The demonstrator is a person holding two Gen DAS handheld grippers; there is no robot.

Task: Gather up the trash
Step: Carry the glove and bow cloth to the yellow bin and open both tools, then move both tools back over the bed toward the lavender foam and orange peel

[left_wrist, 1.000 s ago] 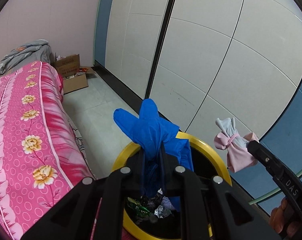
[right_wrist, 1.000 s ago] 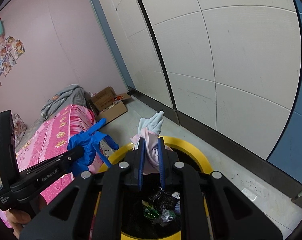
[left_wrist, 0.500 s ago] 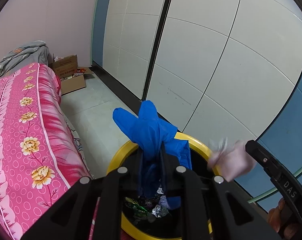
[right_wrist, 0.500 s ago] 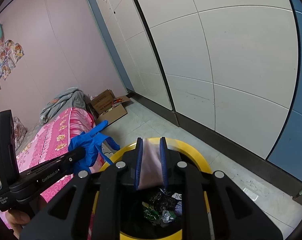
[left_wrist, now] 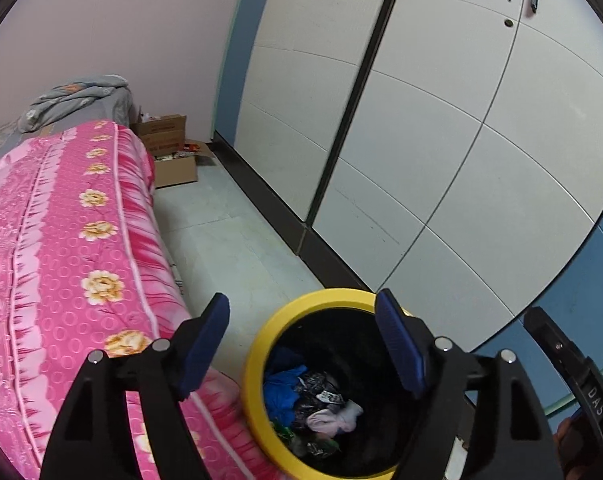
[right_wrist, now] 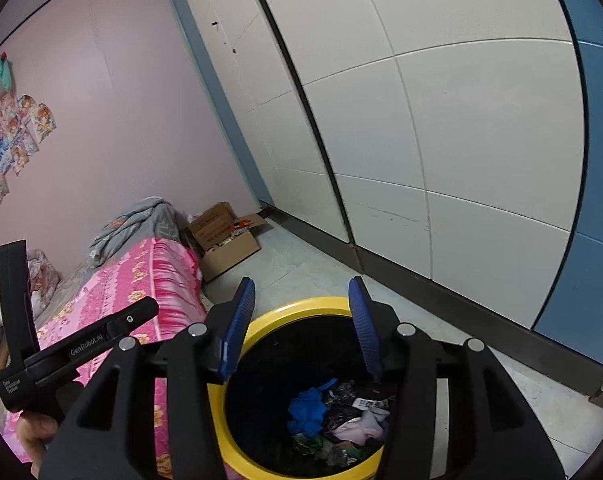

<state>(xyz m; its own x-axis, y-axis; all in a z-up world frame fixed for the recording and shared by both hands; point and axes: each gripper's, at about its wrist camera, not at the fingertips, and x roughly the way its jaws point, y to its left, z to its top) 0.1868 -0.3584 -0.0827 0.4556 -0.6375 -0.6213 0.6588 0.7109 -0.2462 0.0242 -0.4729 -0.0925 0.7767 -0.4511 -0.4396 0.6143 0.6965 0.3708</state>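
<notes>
A black trash bin with a yellow rim (left_wrist: 261, 344) (right_wrist: 301, 303) stands on the floor beside the bed. Inside lie a crumpled blue glove (left_wrist: 281, 390) (right_wrist: 307, 408), a pink and grey cloth bundle (left_wrist: 331, 418) (right_wrist: 363, 426) and dark foil wrappers. My left gripper (left_wrist: 301, 320) hovers above the bin, its jaws opening wide with nothing between them. My right gripper (right_wrist: 301, 308) also hangs over the bin, jaws opening, nothing between them. The body of the left gripper (right_wrist: 77, 348) shows at the left of the right wrist view, and the right gripper's body (left_wrist: 569, 364) at the right edge of the left wrist view.
A bed with a pink floral cover (left_wrist: 61, 260) (right_wrist: 141, 280) runs along the left, with grey bedding (left_wrist: 73, 96) at its far end. An open cardboard box (left_wrist: 169, 148) (right_wrist: 225, 240) sits on the pale floor. White wardrobe doors (left_wrist: 421, 120) line the right side.
Both grippers opened. The blue glove dropped from the left one and the pink bundle from the right one into the bin. Both grippers rose a little.
</notes>
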